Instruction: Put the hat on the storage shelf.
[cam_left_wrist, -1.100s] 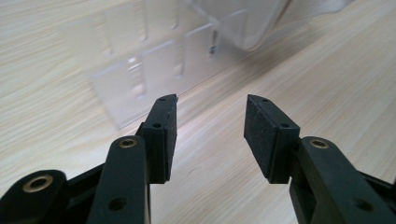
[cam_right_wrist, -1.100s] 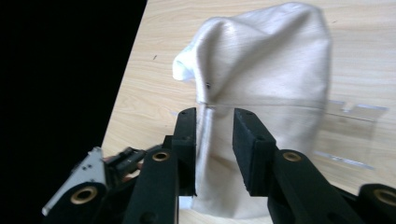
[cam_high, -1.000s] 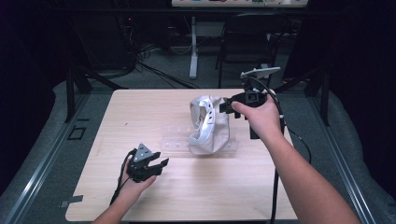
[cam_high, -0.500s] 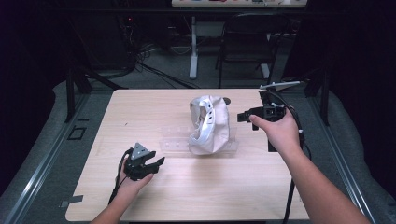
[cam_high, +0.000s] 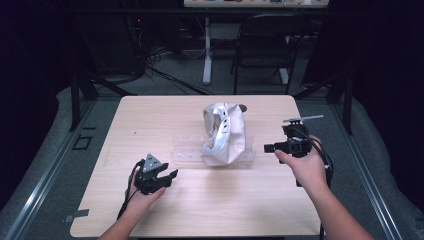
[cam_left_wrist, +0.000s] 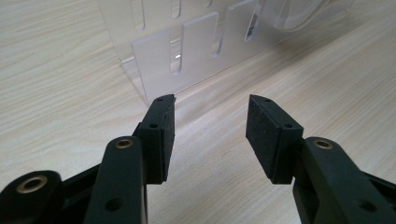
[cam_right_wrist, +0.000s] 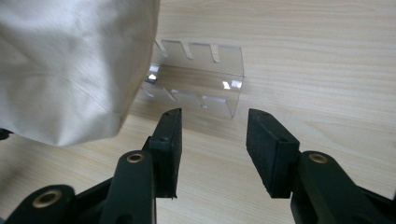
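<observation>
One clear slotted acrylic rack (cam_high: 212, 155) is lying long axis across the table (cam_high: 165, 115), one white cloth bag (cam_high: 225, 132) draped over it, between left gripper (cam_high: 165, 178) and right gripper (cam_high: 270, 148), both gaping empty just short of its ends.

2 black tools (cam_left_wrist: 210, 135), apparently foam-padded jaws

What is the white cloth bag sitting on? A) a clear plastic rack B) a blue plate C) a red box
A: the white cloth bag rests over a clear plastic rack with slots, which lies on the wooden table.
</observation>
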